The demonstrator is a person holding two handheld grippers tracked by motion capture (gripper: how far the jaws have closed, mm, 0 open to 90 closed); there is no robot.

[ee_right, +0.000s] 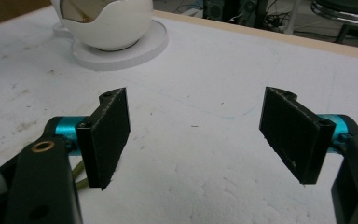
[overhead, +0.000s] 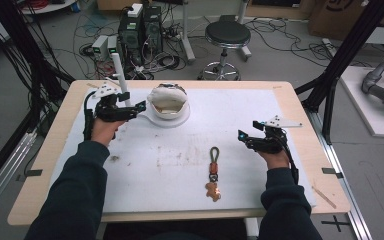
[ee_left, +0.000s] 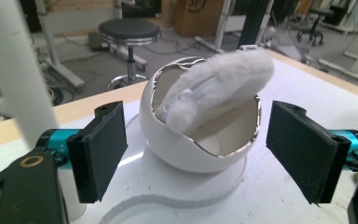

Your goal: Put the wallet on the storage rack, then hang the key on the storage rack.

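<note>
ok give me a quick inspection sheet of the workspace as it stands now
surface: white mat on a wooden table, stained brown near the middle
job's things: white egg-shaped bowl on a round white base, fluffy white pad leaning in its opening
clutter: keychain lying on the mat
grippers: left gripper open, the bowl just beyond its jaws; right gripper open over bare mat
cables: a black one trails from each gripper; many on the floor
surroundings: round stool, computer towers

A white egg-shaped bowl (ee_left: 200,140) with a silver jagged rim stood upright just ahead of the left hand-held gripper (ee_left: 193,149), a fluffy white pad (ee_left: 219,88) leaning inside it.
</note>
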